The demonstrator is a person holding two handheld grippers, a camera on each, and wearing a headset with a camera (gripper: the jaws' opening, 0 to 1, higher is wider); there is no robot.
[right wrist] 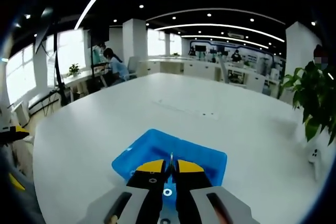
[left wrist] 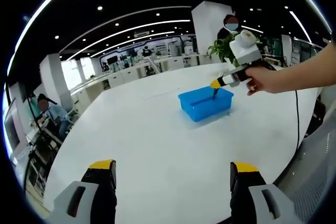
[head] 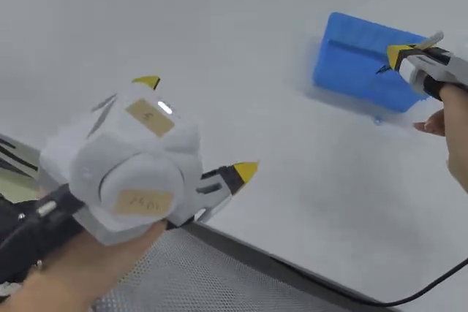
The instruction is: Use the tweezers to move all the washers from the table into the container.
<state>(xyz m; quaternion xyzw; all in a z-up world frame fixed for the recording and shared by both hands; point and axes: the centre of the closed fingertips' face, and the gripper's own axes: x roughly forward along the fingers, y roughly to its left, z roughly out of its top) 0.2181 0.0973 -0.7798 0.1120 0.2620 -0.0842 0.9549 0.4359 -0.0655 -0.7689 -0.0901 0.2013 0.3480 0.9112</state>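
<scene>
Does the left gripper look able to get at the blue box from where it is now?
Probably not without moving closer. The left gripper, jaws open, sits by the near edge of the table, well short of the blue container. The path looks free, though the right gripper holds tweezers over it.

Smooth blue plastic container (head: 358, 67), matt white table (head: 219, 34), thin metal tweezers (right wrist: 171, 162), grey woven mesh chair (head: 175, 279)

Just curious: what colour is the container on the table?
The container is blue, clearest in the left gripper view.
</scene>
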